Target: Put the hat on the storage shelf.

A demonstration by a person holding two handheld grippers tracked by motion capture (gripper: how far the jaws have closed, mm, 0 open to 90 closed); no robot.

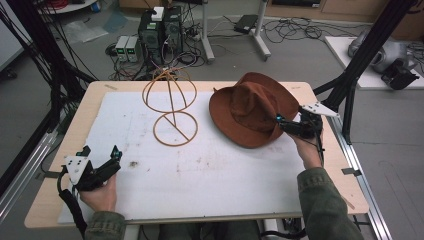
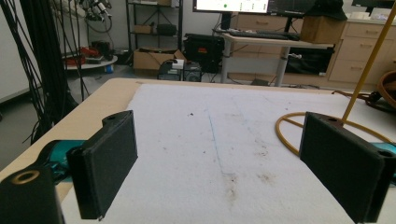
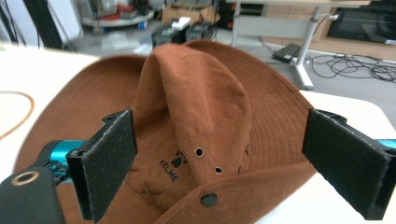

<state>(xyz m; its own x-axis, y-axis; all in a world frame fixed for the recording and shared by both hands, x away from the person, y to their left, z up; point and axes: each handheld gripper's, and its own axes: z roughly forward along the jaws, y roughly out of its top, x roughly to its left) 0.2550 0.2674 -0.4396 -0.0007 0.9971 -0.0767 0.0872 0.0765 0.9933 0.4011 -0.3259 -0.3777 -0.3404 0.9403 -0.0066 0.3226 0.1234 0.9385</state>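
A: What is sitting on the surface (image 1: 60, 165) right now?

B: A white mat (image 1: 210, 170) is covering most of it. On that, a brown bucket hat (image 1: 250, 112) is lying right of centre, crown up and slumped, brim spread flat. Just to its left, a yellow wire hat stand (image 1: 171, 107) is standing upright, its round base on the mat, apart from the hat.

A: And the stand is holding nothing?

B: Nothing; its domed top is bare. I am judging the hat is meant to go onto it, which would explain why the two are sitting so near.

A: Where are the tools?

B: The right tool (image 1: 286, 125) is hovering at the hat's right brim, jaws spread wide, with the crown showing between them in the right gripper view; it is gripping nothing yet. It looks lined up to pinch the brim or crown.

A: The left one?

B: The left tool (image 1: 114, 159) is resting near the front left corner, also wide and holding nothing, pointing toward the stand's base ring (image 2: 287, 133).
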